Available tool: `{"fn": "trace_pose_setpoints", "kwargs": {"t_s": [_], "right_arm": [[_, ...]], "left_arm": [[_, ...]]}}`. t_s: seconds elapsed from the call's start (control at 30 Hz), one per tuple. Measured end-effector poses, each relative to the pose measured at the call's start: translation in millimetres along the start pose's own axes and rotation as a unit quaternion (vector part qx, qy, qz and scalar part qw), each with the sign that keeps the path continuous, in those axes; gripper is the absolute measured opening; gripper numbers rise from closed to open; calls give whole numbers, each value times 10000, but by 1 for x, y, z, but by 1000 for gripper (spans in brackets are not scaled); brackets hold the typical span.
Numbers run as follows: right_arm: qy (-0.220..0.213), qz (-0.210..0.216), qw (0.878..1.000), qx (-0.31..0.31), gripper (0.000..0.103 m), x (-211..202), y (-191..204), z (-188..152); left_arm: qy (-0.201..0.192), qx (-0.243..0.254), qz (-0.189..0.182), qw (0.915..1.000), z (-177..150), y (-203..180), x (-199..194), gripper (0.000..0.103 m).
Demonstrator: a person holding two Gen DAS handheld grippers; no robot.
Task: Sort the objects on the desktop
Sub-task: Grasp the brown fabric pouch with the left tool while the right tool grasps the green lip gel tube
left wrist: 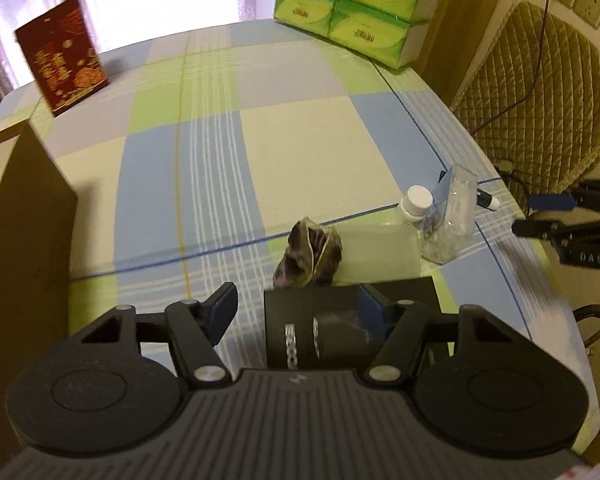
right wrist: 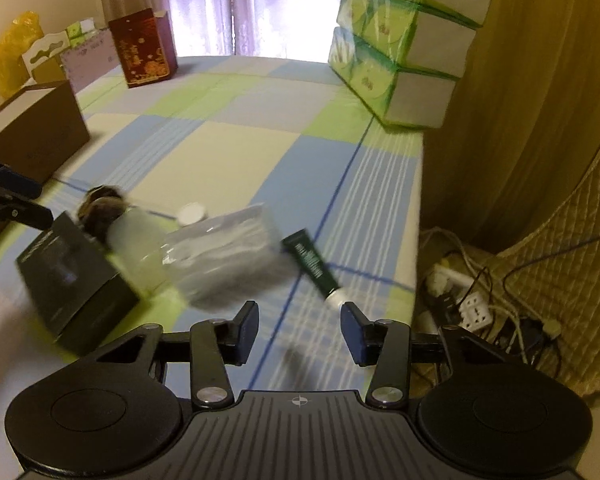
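At the far left of the checked tablecloth (left wrist: 260, 128) stands a brown cardboard box (left wrist: 28, 208), and behind it a dark red box with gold print (left wrist: 62, 54). The left gripper (left wrist: 298, 308) hangs low over the near part of the cloth with its fingers spread wide apart and nothing clamped between them; the black box (left wrist: 300, 332) lies partly inside that gap, close against the right finger (left wrist: 374, 304) and clear of the left one. In the right wrist view the same black box (right wrist: 74, 276) shows tilted at the left end of the cluster, with the left gripper's fingertips just above its far corner. Just beyond the black box sits a dark crumpled packet (left wrist: 310, 254), then a frosted translucent container (left wrist: 376, 252) touching it, a white-capped bottle (left wrist: 414, 202) behind, and a clear plastic bag (left wrist: 450, 220) leaning beside the bottle. To the right of the bag lies a dark green tube (right wrist: 312, 266) with a white cap, its cap end pointing toward the right gripper (right wrist: 300, 330). That gripper's fingers also stand apart and hold nothing; the tube's cap lies just ahead of the gap, nearer the right finger (right wrist: 354, 332). A stack of green tissue packs (left wrist: 352, 8) stands at the far right corner of the table.
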State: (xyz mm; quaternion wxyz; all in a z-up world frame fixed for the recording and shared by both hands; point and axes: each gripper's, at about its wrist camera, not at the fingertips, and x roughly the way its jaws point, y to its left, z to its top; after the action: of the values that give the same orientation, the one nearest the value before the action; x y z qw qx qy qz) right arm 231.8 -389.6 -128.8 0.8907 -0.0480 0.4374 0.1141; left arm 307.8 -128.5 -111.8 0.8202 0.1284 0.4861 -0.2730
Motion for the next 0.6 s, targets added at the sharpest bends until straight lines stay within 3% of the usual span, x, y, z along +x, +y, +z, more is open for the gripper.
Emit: {"fn": "trace_pose_setpoints", "kwargs": {"t_s": [0.2,0.3,0.37,0.6], "right_arm": [[70,-32,10000,35,43,17,-14,11],[122,-29,9999,58,43,23,-18,12],[147,-13,9999,72,43,25,-20,12],[194,47,9998,27,43,37,-22,15]], "left_arm": [[321,334,-111,9989,19,-1,32,56],[546,413,-206,9974,27,2,48,47],[721,401,-260,9962,30,5,59,27],[722,240,-151,9970,28,27,71,20]]}}
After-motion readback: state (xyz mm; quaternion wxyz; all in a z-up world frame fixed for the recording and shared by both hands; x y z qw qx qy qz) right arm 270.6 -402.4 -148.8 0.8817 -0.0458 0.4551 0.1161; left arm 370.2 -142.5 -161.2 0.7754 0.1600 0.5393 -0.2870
